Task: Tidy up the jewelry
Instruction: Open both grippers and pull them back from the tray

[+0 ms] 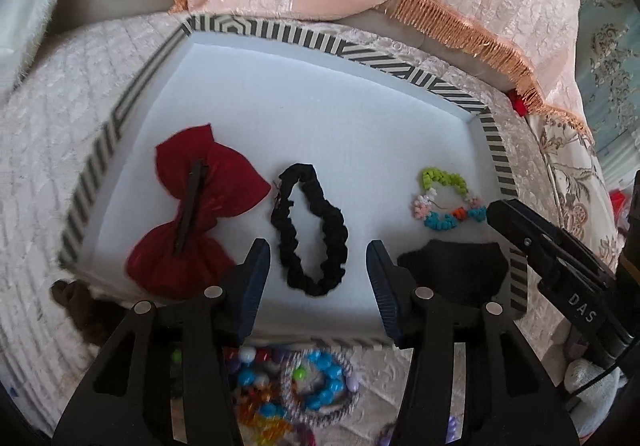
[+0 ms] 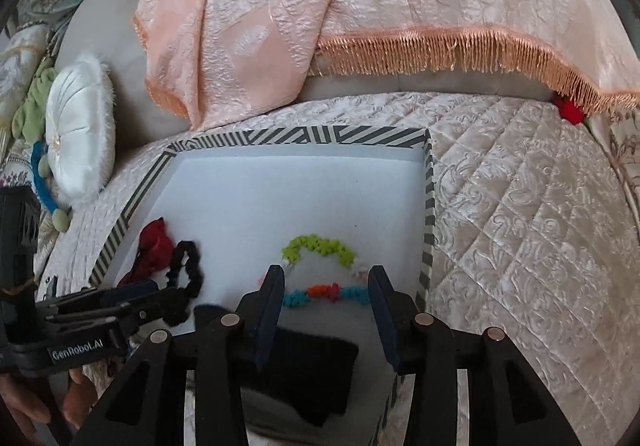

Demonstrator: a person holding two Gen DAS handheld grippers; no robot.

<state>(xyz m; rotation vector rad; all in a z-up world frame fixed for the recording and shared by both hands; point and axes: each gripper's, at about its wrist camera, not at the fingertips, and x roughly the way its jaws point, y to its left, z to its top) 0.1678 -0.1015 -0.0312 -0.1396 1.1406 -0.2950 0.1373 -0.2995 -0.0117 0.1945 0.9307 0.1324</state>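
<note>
Quilted bedspread (image 2: 520, 206) under striped tray (image 1: 496, 150); beads (image 1: 320, 386) just outside.

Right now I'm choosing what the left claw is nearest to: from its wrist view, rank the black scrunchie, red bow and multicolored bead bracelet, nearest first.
From the left claw:
1. Black scrunchie, directly ahead between the fingers.
2. Red bow, to the left.
3. Multicolored bead bracelet, far right.

both grippers hung tilted downward, jaws parted and empty

the left gripper (image 1: 318, 258) had its dark blue pads (image 1: 256, 286) spread wide with nothing pressed between them. the right gripper (image 2: 326, 286) stood less widely parted, also clamping nothing. fingertips of the person's left hand (image 2: 74, 390) showed under the left tool's body.
</note>
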